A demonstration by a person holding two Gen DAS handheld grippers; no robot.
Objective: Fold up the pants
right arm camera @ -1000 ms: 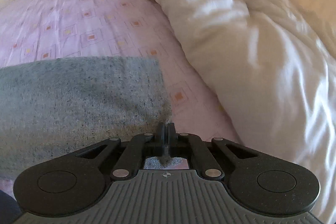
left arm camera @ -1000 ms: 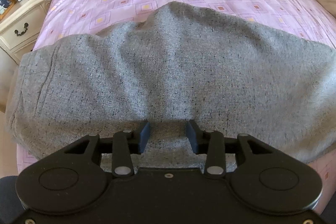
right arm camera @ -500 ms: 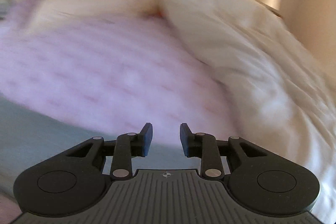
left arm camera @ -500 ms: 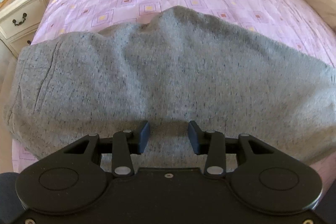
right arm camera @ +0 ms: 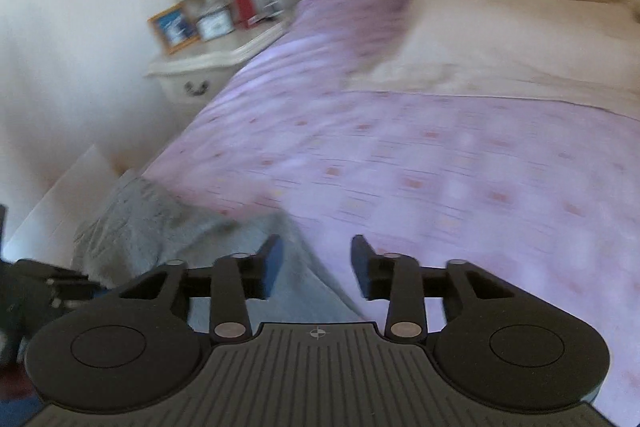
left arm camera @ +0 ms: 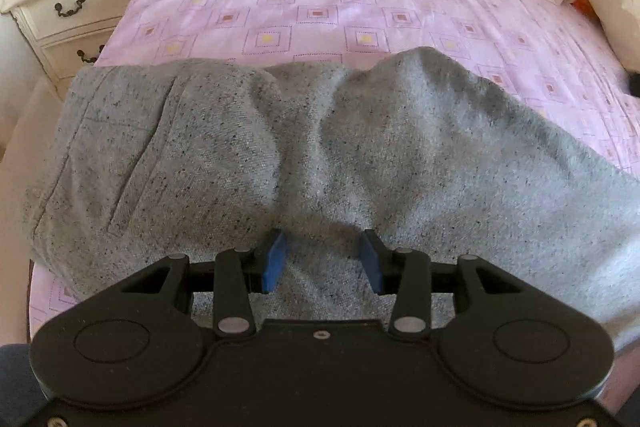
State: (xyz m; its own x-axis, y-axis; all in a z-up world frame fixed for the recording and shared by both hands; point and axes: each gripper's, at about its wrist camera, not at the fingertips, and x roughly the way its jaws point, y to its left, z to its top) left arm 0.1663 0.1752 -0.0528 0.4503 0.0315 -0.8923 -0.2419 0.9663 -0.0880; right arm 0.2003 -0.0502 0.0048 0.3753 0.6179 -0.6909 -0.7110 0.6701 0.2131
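Left wrist view: my left gripper (left arm camera: 322,261) hovers with its jaws apart and empty over the grey pants (left arm camera: 280,155), which lie bunched across the middle of the frame on the pink bedspread (left arm camera: 320,7). A ridge of loose cloth rises at centre; closing here could pinch several layers and skew the fold.

Right wrist view: blurred. My right gripper (right arm camera: 314,265) has just been opening, nothing between its jaws. The pants' end sits lower left, easily missed or dragged off the edge.
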